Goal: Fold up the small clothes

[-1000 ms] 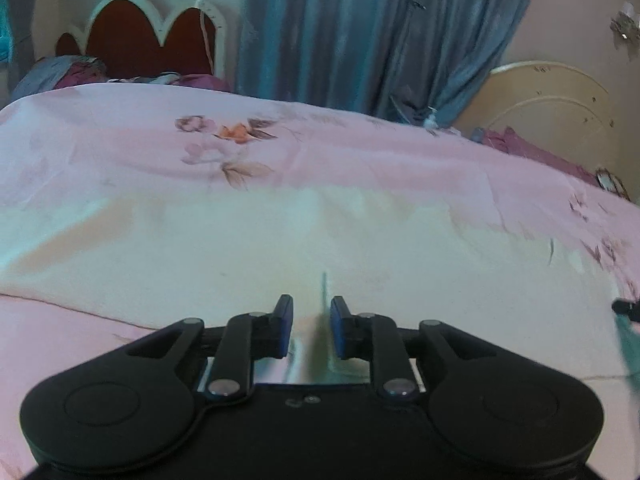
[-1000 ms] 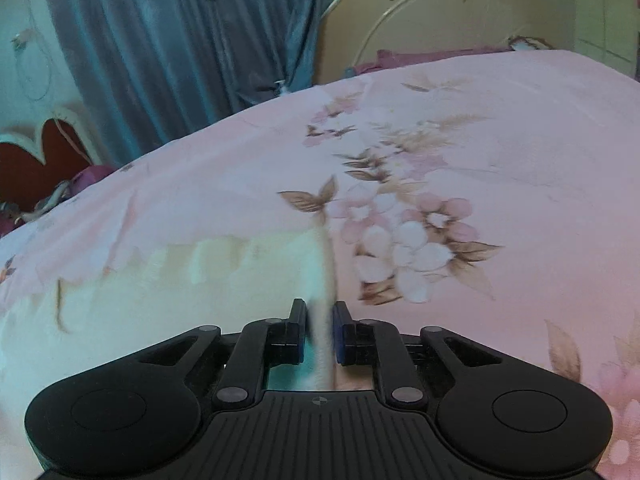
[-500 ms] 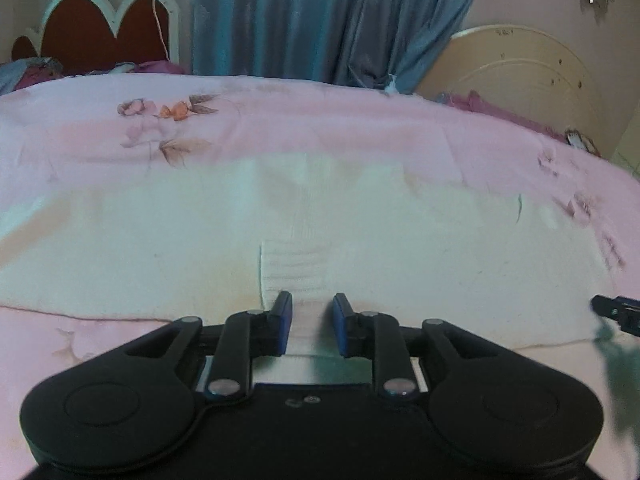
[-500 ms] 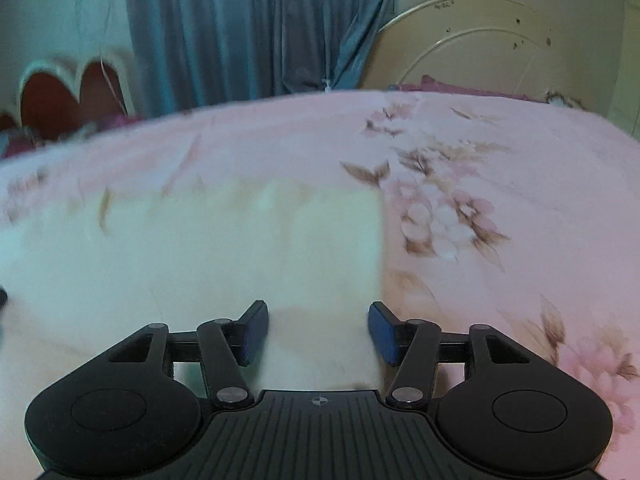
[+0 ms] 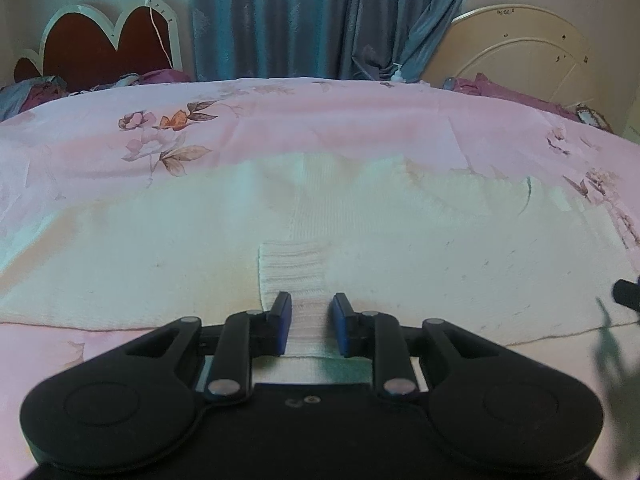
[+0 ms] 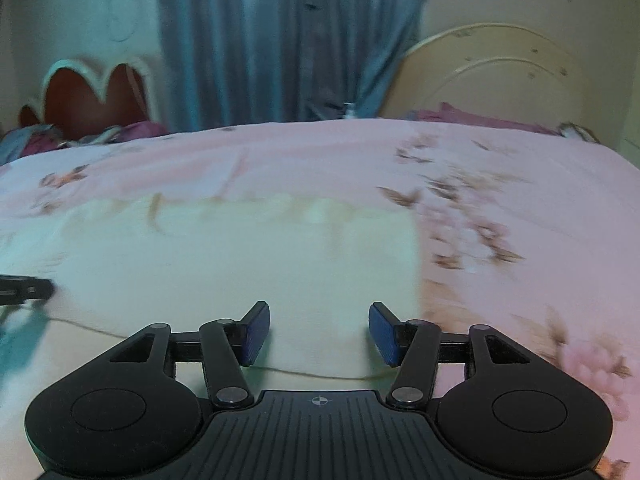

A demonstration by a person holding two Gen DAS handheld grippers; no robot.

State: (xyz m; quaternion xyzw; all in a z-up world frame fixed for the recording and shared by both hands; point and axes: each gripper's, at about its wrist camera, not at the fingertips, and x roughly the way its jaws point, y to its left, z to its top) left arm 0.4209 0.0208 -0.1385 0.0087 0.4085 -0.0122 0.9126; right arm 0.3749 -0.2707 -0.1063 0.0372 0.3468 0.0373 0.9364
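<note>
Cream garment (image 5: 400, 256) spread flat on the bed (image 5: 320, 120), a cuff laid over its middle. Left hand-held gripper (image 5: 310, 328) nipping that cuff; right hand-held gripper (image 6: 318, 334) agape, empty (further folds probably left).

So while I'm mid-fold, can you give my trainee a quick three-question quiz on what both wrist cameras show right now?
1. True or false: the right gripper is clamped on the cream knitted garment.
2. Multiple choice: what sits between the fingers of the left gripper? A) the garment's ribbed cuff B) a curtain hem C) a pillow corner
3. Fill in the blank: the garment is spread on a pink bedspread printed with a ______ pattern.

Key: 1 false, its jaws stand open above the knit. 2 A. 3 floral.
</note>
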